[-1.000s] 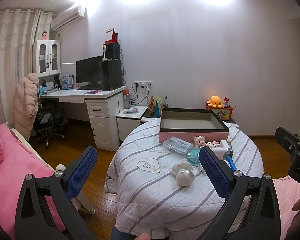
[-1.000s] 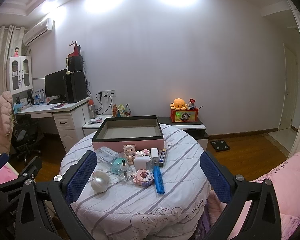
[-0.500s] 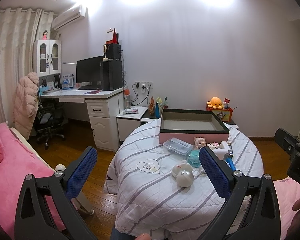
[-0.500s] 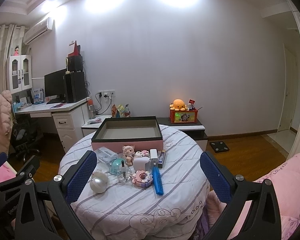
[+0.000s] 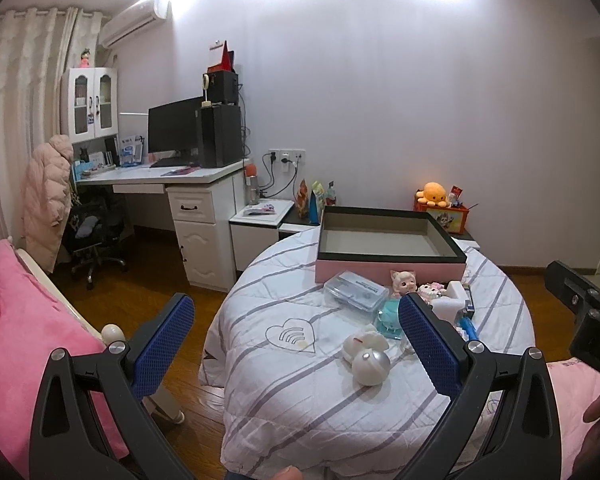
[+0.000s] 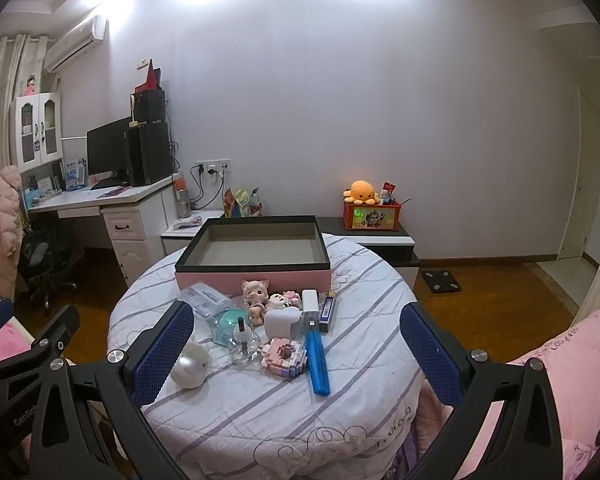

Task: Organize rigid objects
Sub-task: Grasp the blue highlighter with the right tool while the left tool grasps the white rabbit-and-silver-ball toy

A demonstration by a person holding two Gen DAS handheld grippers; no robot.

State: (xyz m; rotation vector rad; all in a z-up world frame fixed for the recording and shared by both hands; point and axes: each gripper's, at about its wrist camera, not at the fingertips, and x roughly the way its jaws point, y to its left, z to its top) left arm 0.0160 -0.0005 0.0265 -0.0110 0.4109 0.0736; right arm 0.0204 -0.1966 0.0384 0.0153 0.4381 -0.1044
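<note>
A pink box with a dark rim point(image 6: 252, 276) point(image 5: 388, 270) stands open and empty at the far side of a round table covered in striped cloth point(image 6: 260, 408). In front of it lie small objects: a clear plastic case point(image 6: 206, 298), a doll figure point(image 6: 254, 294), a teal round item point(image 6: 230, 324), a glass bottle point(image 6: 242, 344), a pearly white ball point(image 6: 188, 370) point(image 5: 370, 368), a pink block toy point(image 6: 282, 356), a blue bar point(image 6: 316, 360), a white box point(image 6: 310, 304). My left gripper point(image 5: 296, 344) and right gripper point(image 6: 298, 354) are open, empty, short of the table.
A white desk with monitor point(image 5: 174, 130) and an office chair point(image 5: 96, 236) stand to the left. A pink bed point(image 5: 24, 344) is at the near left. A low cabinet with an orange plush point(image 6: 360, 192) is behind the table. A scale point(image 6: 440, 280) lies on the wood floor.
Both grippers have eased slightly towards the table; the objects sit a little closer in both views. Nothing on the table has moved.
</note>
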